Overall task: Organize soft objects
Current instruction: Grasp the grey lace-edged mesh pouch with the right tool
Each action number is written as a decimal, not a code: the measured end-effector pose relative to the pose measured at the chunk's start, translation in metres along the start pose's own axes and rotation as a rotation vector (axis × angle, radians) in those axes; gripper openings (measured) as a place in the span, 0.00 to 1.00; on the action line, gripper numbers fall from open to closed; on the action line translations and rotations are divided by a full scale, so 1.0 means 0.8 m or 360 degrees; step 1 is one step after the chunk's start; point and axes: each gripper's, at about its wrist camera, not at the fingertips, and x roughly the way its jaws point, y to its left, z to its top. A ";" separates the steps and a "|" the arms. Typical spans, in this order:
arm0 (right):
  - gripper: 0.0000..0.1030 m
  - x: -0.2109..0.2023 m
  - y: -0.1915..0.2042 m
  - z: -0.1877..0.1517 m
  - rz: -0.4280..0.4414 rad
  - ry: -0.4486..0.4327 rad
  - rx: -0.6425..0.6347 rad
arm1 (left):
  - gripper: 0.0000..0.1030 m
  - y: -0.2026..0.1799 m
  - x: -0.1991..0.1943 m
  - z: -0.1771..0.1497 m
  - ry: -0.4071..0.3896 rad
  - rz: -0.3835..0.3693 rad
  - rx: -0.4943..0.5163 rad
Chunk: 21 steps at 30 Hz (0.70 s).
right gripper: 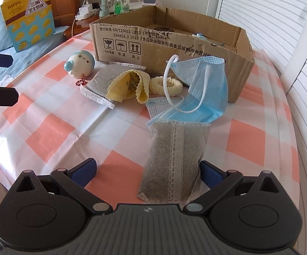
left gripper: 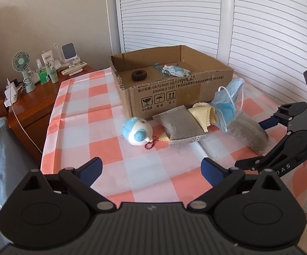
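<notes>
A cardboard box (left gripper: 174, 91) stands on the checked cloth and holds a dark ring (left gripper: 139, 75) and a small blue-white pouch (left gripper: 174, 70). In front of it lie a round blue-white plush toy (left gripper: 137, 133), a grey sachet (left gripper: 180, 127), a yellow cloth (left gripper: 204, 112), a blue face mask (left gripper: 227, 104) and a second grey sachet (left gripper: 249, 132). A cream scrunchie (right gripper: 166, 85) shows in the right wrist view. My left gripper (left gripper: 151, 170) is open above bare cloth. My right gripper (right gripper: 147, 170) is open around the near end of the second sachet (right gripper: 172, 161).
A wooden nightstand (left gripper: 38, 97) at the left carries a fan (left gripper: 21, 63), bottles and chargers. A louvered white closet door (left gripper: 217, 17) stands behind the box. A yellow snack bag (right gripper: 28, 14) leans on the bed at left.
</notes>
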 end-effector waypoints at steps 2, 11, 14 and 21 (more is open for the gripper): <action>1.00 -0.001 -0.001 -0.005 -0.0007 -0.0045 0.0005 | 0.96 0.002 0.001 -0.001 0.0003 -0.0012 -0.0010; 1.00 -0.005 0.001 -0.017 -0.0034 -0.0153 0.0053 | 0.96 0.005 0.010 -0.001 0.0024 -0.0051 -0.0049; 1.00 -0.005 0.003 -0.021 -0.0061 -0.0193 0.0085 | 0.96 0.004 0.013 0.000 0.0031 -0.0063 -0.0049; 1.00 -0.003 0.009 -0.011 -0.0099 -0.0129 0.0134 | 0.96 0.002 0.022 0.003 0.0052 -0.0070 -0.0041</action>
